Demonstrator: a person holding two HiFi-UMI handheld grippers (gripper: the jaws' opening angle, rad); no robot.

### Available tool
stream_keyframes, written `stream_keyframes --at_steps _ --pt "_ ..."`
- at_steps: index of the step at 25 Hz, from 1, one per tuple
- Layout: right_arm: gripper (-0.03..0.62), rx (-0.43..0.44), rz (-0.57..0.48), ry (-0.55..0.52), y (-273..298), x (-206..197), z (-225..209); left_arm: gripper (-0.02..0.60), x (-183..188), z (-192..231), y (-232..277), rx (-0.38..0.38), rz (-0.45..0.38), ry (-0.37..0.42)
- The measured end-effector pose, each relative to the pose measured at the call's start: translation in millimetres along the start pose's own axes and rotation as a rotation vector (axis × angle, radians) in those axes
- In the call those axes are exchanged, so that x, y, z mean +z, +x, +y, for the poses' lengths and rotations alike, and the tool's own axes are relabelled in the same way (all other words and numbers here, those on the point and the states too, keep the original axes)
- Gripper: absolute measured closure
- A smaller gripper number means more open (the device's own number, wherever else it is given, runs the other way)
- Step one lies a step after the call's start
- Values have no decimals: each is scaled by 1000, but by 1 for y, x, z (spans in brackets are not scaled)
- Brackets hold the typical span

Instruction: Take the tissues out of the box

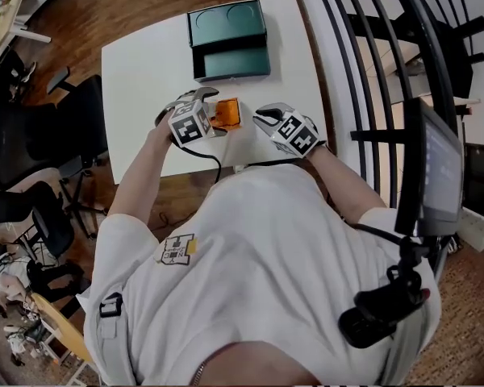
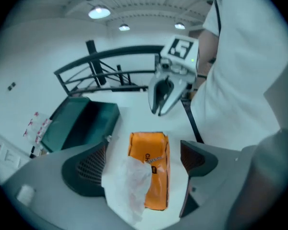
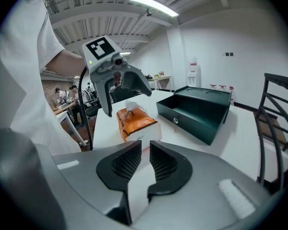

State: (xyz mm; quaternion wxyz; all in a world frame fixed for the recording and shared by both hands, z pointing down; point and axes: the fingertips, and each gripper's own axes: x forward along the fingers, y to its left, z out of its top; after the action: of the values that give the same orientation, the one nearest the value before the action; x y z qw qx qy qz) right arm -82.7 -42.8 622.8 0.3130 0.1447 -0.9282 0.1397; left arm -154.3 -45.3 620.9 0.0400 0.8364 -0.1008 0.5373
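An orange tissue pack (image 1: pixel 227 113) lies on the white table (image 1: pixel 145 79) near its front edge. In the left gripper view the pack (image 2: pixel 152 176) sits between the wide-apart jaws of my left gripper (image 2: pixel 143 147), whose pads stand clear of its sides. A crumpled white tissue (image 2: pixel 129 186) sticks out of the slot, drooping toward the camera. My right gripper (image 1: pixel 258 116) hovers just right of the pack. Its jaws (image 3: pixel 143 145) stand together with only a thin slit and nothing between them. From the right gripper view the pack (image 3: pixel 134 121) lies under the left gripper (image 3: pixel 127 102).
A dark green box (image 1: pixel 228 40) with an open tray stands at the table's far side. Black office chairs (image 1: pixel 32 151) are on the left. A black railing (image 1: pixel 371 55) and a monitor (image 1: pixel 440 168) are on the right. The person's torso fills the near side.
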Motion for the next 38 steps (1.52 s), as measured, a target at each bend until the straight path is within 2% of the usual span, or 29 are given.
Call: stream_keyframes --at_steps 3,5,6,7,8,11,15,22,30,38 --pt "543 -9 8 9 0 -4 5 119 26 9 -61 114 -316 -138" --pt "543 -1 24 17 0 -11 4 256 42 4 -94 127 -549 -281" --pt "543 5 34 19 2 -15 1 320 45 -1 -101 118 -638 -361" --pt "543 11 44 18 4 -20 -1 383 44 -8 -100 107 -692 -432" --pt "543 17 54 16 7 -25 -1 428 39 -18 -91 98 -708 -486" --pt "546 23 79 21 12 -35 9 581 9 -54 -40 83 -613 -555" --pt "554 27 99 22 17 -42 14 581 -16 -78 18 32 -494 -589" --pt "576 -2 150 -2 28 -55 4 581 -34 -82 60 -8 -417 -637" --pt "594 -28 185 -5 31 -57 1 581 -38 -99 77 -8 -287 -497" --pt "594 -31 217 -34 31 -59 5 581 -34 -95 75 4 -296 -503"
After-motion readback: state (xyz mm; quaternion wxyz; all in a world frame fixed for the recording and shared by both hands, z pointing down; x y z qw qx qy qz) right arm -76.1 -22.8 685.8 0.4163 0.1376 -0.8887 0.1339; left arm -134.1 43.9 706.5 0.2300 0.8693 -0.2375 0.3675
